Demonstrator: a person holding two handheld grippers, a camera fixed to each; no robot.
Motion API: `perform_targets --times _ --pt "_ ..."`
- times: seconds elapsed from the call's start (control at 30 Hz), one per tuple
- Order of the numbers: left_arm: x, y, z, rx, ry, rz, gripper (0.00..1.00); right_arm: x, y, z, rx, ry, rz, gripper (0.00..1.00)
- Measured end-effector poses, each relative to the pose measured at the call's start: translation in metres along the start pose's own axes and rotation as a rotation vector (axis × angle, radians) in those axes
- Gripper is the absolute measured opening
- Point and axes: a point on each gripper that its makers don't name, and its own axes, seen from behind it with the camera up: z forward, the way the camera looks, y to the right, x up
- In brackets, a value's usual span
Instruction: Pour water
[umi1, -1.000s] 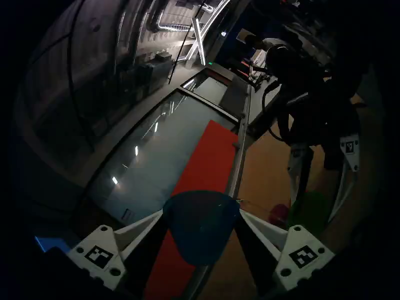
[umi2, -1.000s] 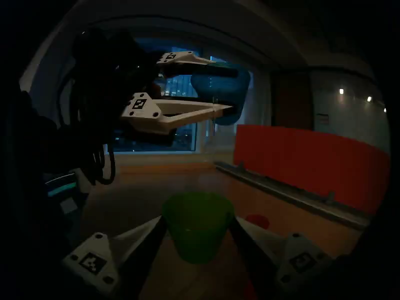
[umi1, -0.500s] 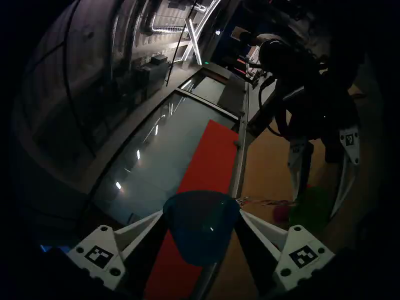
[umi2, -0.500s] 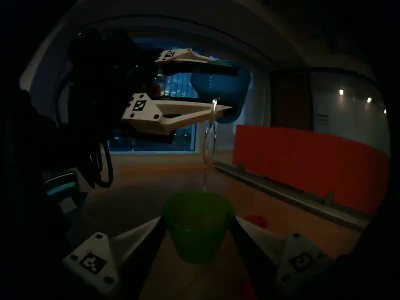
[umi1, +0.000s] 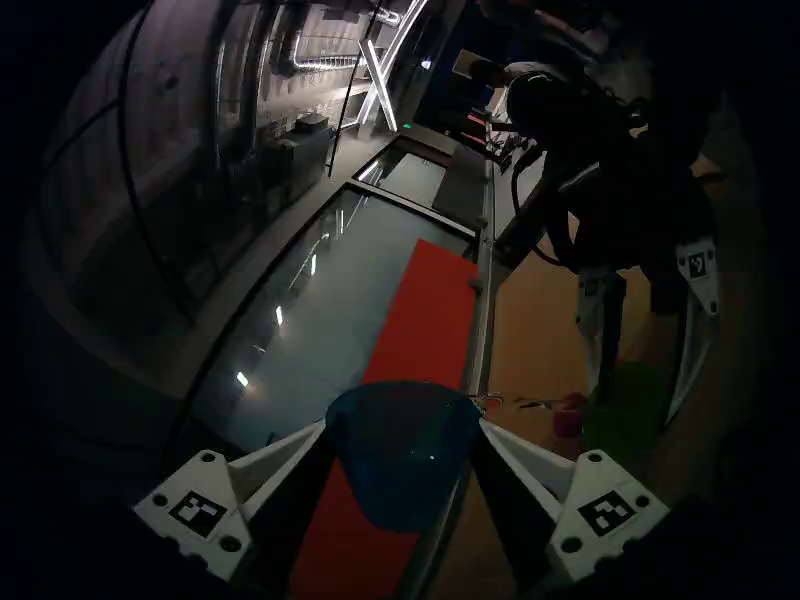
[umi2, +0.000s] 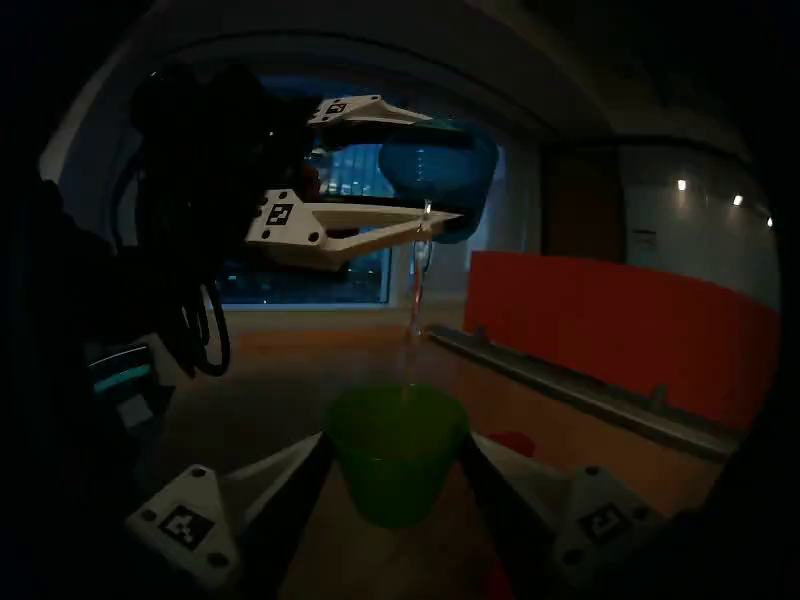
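Pouring is in mid-course: a thin stream of water (umi2: 415, 290) falls from the lowered lip of the blue cup (umi2: 440, 185) straight into the open mouth of the green cup (umi2: 397, 450). By my reading the transfer has begun but is not finished. What is left is to empty or right the blue cup and bring both cups to rest. The left gripper (umi2: 450, 170) pinches the blue cup from both sides, one white finger on each wall, and holds it tipped well over, directly above the green cup. The right gripper (umi2: 397, 440) grips the green cup in the same way, fingers pressed to its two sides, and holds it upright below the stream. How much water has gathered in the green cup is hard to tell through its dim translucent wall, and the amount left in the blue cup cannot be judged either. Under the green cup lies a wooden tabletop (umi2: 290, 390); whether the cup's base touches it is unclear. A small red object (umi2: 515, 440) sits just beside the green cup, and a red panel (umi2: 630, 320) stands well behind it.
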Motion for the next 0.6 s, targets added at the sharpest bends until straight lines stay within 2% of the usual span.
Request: perform_targets --times 0.6 --pt "0.0013 -0.0041 -0.0026 0.003 -0.009 0.049 0.86 0.0025 0.0008 -0.0011 -0.005 0.013 -0.005 1.0"
